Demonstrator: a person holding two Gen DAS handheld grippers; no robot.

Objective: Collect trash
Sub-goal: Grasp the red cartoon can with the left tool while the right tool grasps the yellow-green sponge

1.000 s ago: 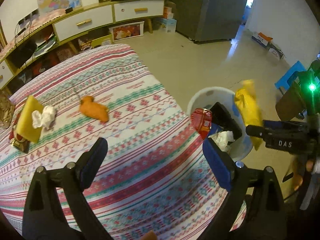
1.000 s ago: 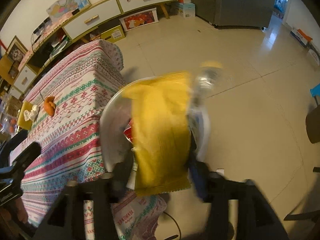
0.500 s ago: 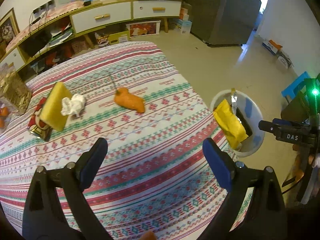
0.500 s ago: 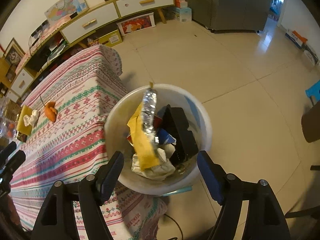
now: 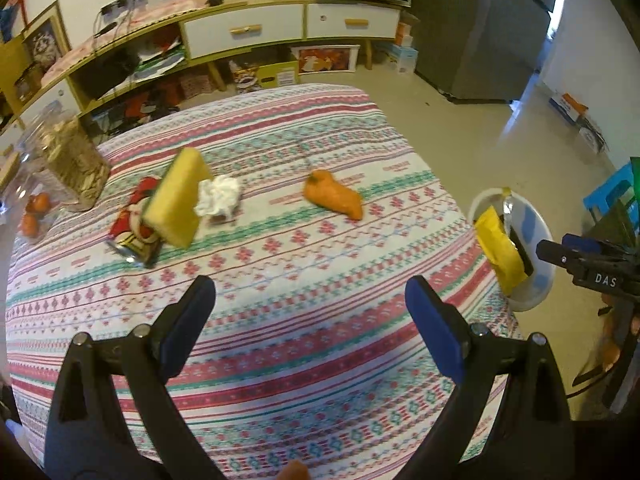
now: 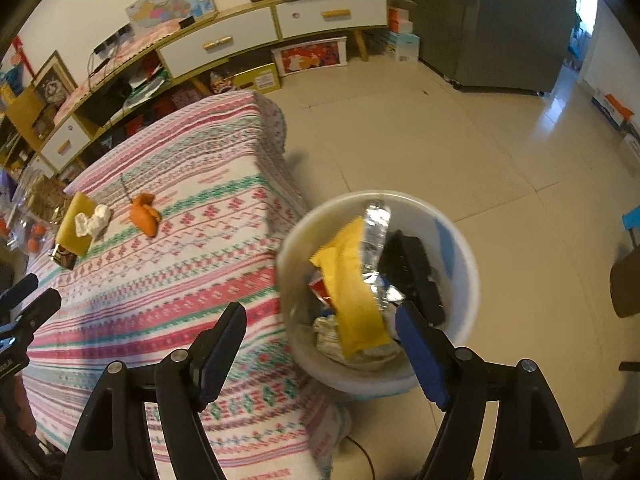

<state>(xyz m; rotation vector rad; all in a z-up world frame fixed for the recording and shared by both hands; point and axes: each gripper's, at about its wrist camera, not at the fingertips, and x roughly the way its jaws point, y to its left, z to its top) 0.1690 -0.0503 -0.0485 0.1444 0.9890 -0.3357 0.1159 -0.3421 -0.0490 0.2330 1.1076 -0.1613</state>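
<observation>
Trash fills the white bin on the floor beside the table, a yellow wrapper lying on top. Both grippers, left and right, are spread wide with nothing between them; the right's jaws have just been opening.

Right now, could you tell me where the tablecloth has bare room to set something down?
The near half of the tablecloth, from the orange scrap down to the left gripper, lies bare, and so does the far end toward the cabinet. The left side is crowded: yellow packet, crumpled tissue, jar. The bin is nearly full.
</observation>
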